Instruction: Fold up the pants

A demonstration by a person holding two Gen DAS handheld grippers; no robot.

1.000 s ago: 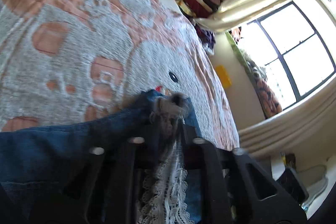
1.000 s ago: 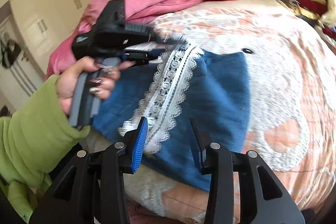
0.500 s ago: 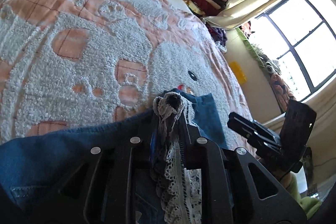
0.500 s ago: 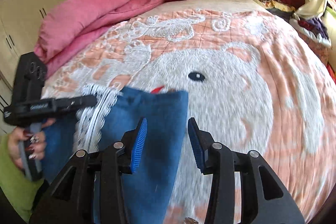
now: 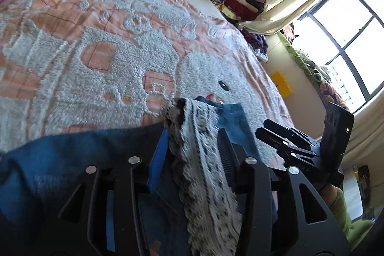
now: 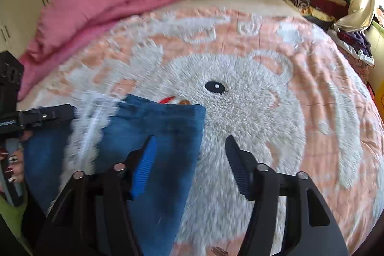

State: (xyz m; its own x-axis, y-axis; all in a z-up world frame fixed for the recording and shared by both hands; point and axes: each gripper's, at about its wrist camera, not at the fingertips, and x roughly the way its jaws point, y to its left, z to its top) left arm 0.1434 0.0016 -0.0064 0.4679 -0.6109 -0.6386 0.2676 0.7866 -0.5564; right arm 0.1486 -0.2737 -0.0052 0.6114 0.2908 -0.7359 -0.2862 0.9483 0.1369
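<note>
My left gripper (image 5: 192,138) jaws are opening around the jeans' (image 6: 153,126) lace trim (image 5: 201,150); right gripper (image 6: 190,148) jaws are opening, empty, above the bedspread (image 6: 252,92).

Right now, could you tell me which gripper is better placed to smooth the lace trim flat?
Left, probably: the left gripper is opening with the lace trim between its fingers, while the right gripper opens over the bedspread.

left gripper (image 5: 192,143) opening, lace-trimmed pants (image 5: 204,160) between — bedspread (image 5: 96,40)

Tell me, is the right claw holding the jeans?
No, the right claw is opening over the jeans and bedspread, gripping nothing.
</note>
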